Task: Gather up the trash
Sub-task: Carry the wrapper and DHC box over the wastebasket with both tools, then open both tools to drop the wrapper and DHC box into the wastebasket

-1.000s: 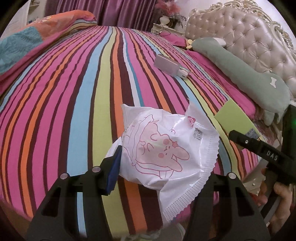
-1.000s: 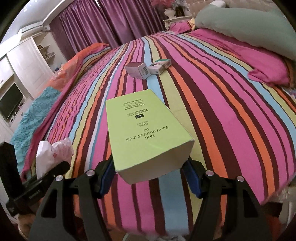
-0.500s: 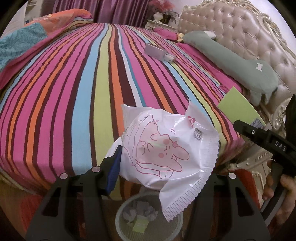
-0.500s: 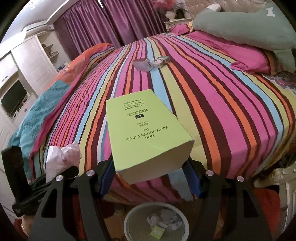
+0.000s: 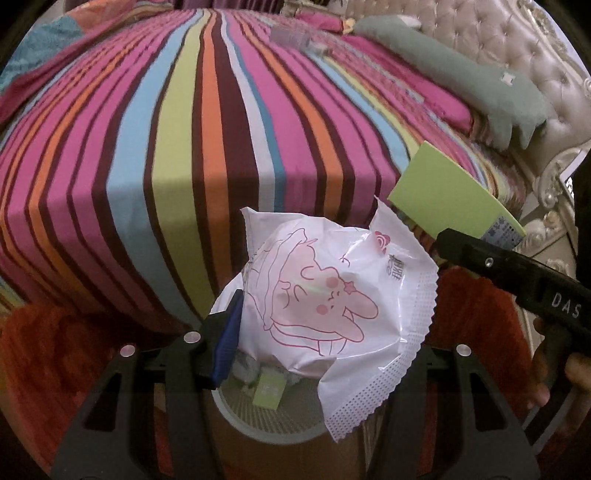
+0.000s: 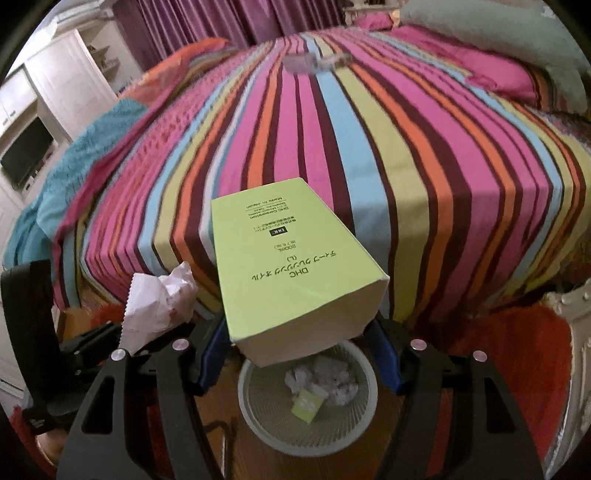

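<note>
The left gripper (image 5: 317, 328) has its two fingers pressed on a white plastic wrapper with a pink cartoon drawing (image 5: 325, 299). The blue pad of the left finger (image 5: 227, 343) touches the wrapper's left side. The right finger is hidden behind the wrapper's zigzag edge. The gripper points forward and tips a little down. It holds the wrapper in the air, over the round white mesh trash bin (image 5: 258, 424) that stands on the floor near the bed.

The right gripper (image 6: 299, 332) has its fingers pressed on the two sides of a light green cardboard box with dark print (image 6: 291, 258). The box sticks out forward, away from the camera. Its near end hangs over the near rim of the trash bin (image 6: 255, 424). In the bin lie crumpled white paper (image 6: 325, 373) and a small green card (image 6: 308, 404).

Both grippers are side by side, just past the foot of the bed. In the left view, the right gripper comes in from the right with the green box. A hand (image 5: 554, 373) grips its handle near the right edge.

The bed has a cover with bright stripes in pink, orange, blue and green (image 6: 369, 129). Far back on it are small boxes (image 6: 314, 61), too blurry to tell apart. A long grey-green pillow (image 5: 443, 70) lies by the padded headboard (image 5: 498, 33). There is red carpet (image 6: 517, 350) on the floor.
</note>
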Action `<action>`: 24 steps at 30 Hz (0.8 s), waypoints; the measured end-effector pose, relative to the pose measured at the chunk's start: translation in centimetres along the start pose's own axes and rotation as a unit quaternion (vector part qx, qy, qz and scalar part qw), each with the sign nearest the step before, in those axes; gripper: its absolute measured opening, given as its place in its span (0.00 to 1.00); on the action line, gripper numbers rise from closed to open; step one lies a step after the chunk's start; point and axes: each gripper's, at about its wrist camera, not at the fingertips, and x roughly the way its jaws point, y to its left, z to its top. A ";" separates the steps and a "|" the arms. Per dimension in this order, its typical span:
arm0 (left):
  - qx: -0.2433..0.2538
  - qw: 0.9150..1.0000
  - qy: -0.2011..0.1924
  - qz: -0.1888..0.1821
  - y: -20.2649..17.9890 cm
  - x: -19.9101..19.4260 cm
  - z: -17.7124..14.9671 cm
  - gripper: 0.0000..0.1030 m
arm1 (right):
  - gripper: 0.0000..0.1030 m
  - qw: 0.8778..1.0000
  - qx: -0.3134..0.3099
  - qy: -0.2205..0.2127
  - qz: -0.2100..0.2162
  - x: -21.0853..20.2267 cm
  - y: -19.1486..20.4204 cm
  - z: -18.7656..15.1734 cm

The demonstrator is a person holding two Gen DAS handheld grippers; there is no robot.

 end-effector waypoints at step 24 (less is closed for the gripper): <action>-0.063 0.974 0.218 0.003 1.9 9.3 -4.0 0.52 | 0.62 0.958 0.122 0.260 0.012 10.5 -4.8 -6.2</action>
